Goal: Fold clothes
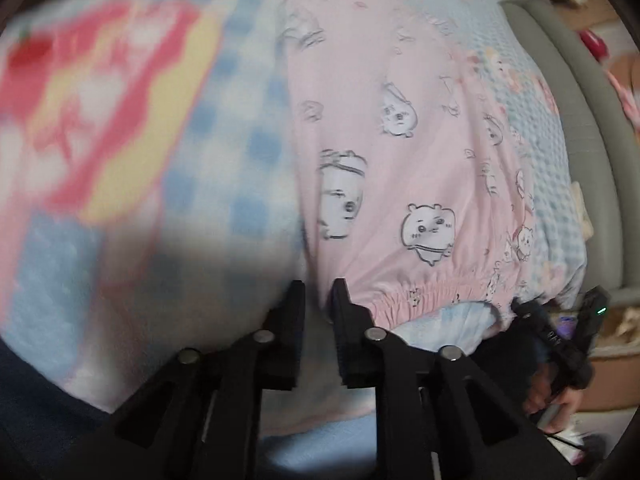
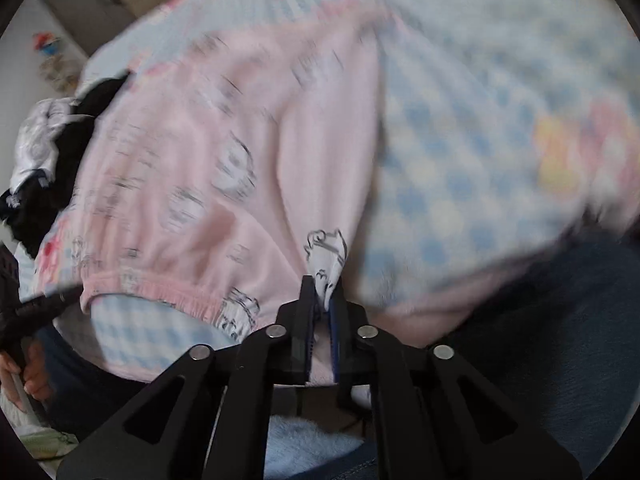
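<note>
A pink garment point(image 1: 400, 160) point(image 2: 200, 160) printed with cartoon animals lies spread on a blue-and-white checked blanket point(image 1: 224, 140) point(image 2: 460, 160). Its gathered elastic waistband point(image 1: 432, 292) point(image 2: 160, 284) faces me. My left gripper point(image 1: 318, 296) stands at one end of the waistband, its jaws narrow with cloth filling the gap. My right gripper point(image 2: 324, 292) is shut on a pinch of the pink cloth at the other end, a printed fold sticking up between the fingers. Each gripper shows in the other's view: the right gripper point(image 1: 520, 308), the left gripper point(image 2: 76, 294).
A grey padded edge point(image 1: 580, 120) borders the blanket. A heap of black and white clothes point(image 2: 48, 148) lies beside the pink garment. A leg in dark jeans point(image 2: 560, 320) is close under the grippers. A hand point(image 1: 556, 404) holds the right gripper's handle.
</note>
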Tool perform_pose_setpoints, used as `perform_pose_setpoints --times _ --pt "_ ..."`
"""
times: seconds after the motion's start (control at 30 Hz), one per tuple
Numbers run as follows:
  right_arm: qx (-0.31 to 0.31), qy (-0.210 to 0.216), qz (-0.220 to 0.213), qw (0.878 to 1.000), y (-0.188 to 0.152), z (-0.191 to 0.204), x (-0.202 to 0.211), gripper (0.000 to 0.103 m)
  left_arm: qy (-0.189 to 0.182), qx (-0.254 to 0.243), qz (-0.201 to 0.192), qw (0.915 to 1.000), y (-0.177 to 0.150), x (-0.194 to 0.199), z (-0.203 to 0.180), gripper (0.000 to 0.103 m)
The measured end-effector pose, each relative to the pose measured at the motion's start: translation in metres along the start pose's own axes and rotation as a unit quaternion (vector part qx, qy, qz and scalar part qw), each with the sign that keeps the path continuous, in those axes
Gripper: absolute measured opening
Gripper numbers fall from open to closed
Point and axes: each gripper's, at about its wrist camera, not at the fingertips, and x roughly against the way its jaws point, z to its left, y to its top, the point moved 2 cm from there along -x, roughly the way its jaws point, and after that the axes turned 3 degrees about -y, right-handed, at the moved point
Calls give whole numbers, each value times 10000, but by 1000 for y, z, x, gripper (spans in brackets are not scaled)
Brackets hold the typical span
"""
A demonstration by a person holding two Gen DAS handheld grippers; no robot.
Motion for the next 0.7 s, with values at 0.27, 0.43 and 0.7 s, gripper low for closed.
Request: perform_pose_setpoints --times 0.27,0.43,0.7 --pt "-15 370 -586 9976 54 -13 44 26 1557 -1448 -531 9757 52 50 -62 38" --pt "80 37 -822 9966 121 -30 41 26 922 -2254 -547 9684 129 18 -143 38" --pt "-129 -450 -650 9968 224 -43 -13 26 278 -2324 -345 9716 255 -89 -241 51"
